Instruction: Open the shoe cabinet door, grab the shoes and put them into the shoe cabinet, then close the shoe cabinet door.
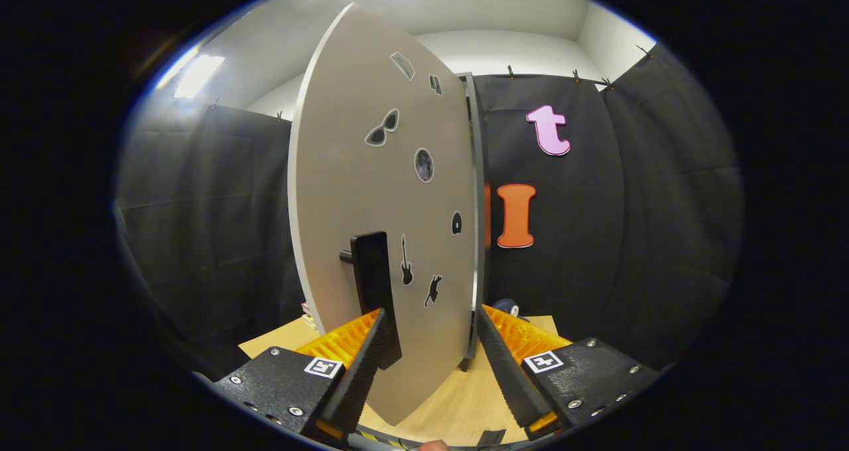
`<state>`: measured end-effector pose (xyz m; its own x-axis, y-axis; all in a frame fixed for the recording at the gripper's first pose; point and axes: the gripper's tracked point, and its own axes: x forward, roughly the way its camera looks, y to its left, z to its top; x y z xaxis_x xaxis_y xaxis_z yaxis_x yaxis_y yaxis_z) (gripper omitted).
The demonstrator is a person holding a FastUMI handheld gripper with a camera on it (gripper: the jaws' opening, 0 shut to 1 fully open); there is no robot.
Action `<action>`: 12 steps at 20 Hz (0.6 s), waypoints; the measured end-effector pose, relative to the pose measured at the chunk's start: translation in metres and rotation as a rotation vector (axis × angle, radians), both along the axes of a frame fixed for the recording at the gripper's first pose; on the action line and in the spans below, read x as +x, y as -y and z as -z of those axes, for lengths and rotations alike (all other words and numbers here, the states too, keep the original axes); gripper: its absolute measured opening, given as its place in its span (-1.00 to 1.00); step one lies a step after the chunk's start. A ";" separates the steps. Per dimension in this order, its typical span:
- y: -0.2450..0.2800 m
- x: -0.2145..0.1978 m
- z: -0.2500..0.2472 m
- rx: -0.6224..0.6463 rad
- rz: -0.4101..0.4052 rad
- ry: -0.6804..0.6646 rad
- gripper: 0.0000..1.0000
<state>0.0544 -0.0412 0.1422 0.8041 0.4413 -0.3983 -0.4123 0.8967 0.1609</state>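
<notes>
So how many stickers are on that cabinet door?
7 on the door: two near the top, sunglasses, a round one, a small dark one, a guitar, a cat. The open tool straddles the door's lower edge.

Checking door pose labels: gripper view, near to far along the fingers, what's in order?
Gripper, fingers open → black handle by the left finger → door standing between the fingers, stickers on its face → cabinet edge at the door's far side → dark shoe on the wooden table beyond the right finger → black cloth wall.
</notes>
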 end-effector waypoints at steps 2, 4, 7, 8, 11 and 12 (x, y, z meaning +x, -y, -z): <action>-0.015 -0.001 0.003 0.030 -0.035 -0.014 0.69; -0.029 -0.002 0.002 0.058 -0.066 -0.021 0.69; -0.048 0.000 0.004 0.094 -0.113 -0.030 0.69; -0.055 0.001 0.005 0.105 -0.126 -0.034 0.69; -0.075 0.004 0.008 0.142 -0.158 -0.046 0.69; -0.082 0.005 0.008 0.147 -0.167 -0.048 0.70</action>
<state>0.0594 0.0403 0.1339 0.6968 0.6225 -0.3563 -0.5414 0.7824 0.3079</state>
